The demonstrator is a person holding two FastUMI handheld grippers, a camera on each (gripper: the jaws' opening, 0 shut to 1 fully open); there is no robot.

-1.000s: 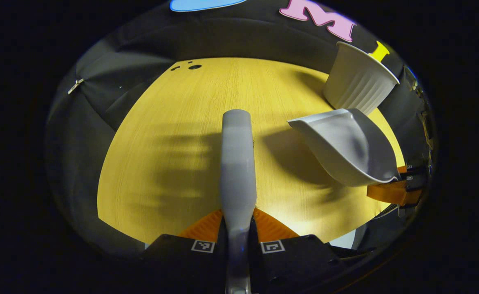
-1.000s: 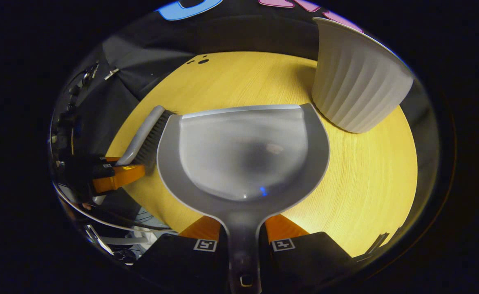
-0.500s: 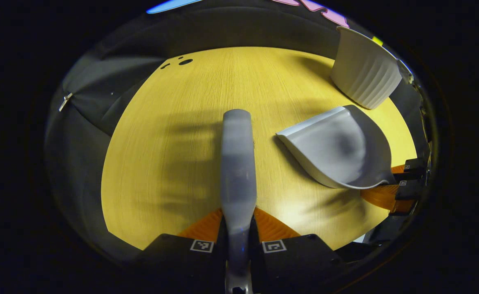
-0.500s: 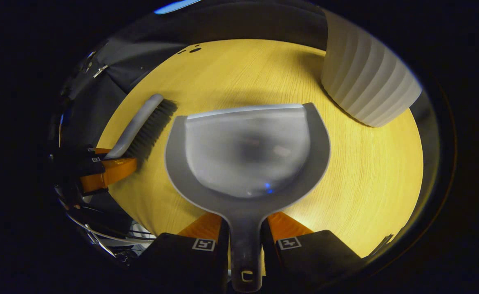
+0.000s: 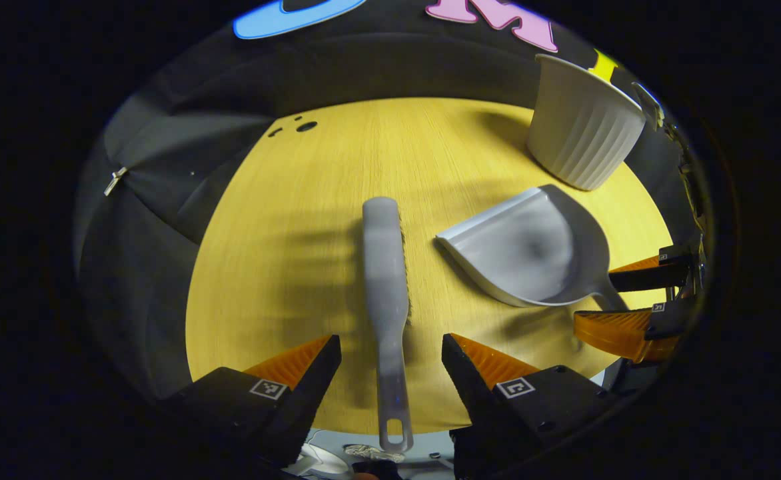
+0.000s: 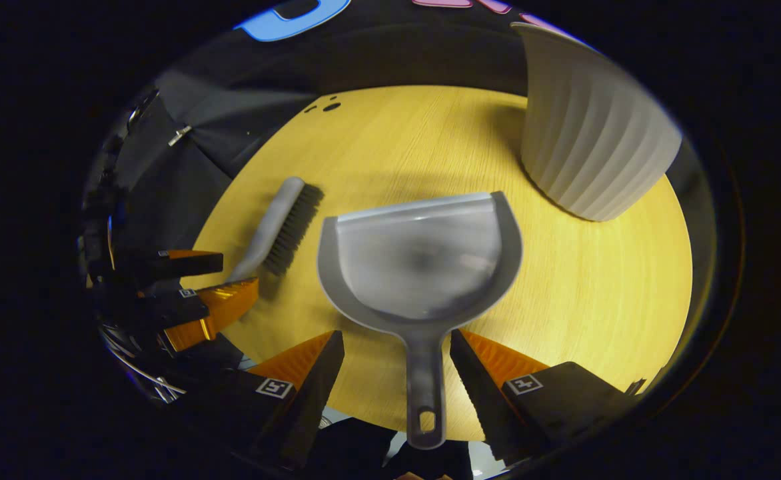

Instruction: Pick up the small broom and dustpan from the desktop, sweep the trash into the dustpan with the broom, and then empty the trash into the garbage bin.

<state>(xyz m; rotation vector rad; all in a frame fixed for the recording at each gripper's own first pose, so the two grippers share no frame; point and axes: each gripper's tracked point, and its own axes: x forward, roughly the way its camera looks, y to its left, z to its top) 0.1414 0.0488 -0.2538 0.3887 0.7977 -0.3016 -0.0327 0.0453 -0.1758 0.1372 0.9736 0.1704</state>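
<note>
Broom: the small broom (image 5: 385,280) lies flat on the table (image 5: 284,267), with its long grey handle toward the near edge and its bristles turned to the right. The hanging loop of the handle reaches past the near edge.
Dustpan: the dustpan (image 6: 422,267) lies just right of the broom, apart from it, with its wide mouth toward the far side. Its pan looks empty; I judge the trash is already emptied and both tools are put down.
Left claw: the left claw (image 5: 390,360) is wide open, one finger at each side of the broom handle and not touching it. It holds nothing.
Right claw: the right claw (image 6: 396,360) is also wide open around the dustpan handle, with clear gaps at both sides. It holds nothing.
Garbage bin: the garbage bin (image 5: 580,130) stands upright at the far right of the table, near the dustpan mouth but apart from it. This short way to the bin probably makes the emptying easy.
Materials: broom and dustpan seem smooth grey plastic; the pan is a shallow scoop with a straight front lip and a rounded back. The bristles are dark and dense. The bin is pale, ribbed along its side, and wider at the top.
Table: yellow wood grain surface.
</note>
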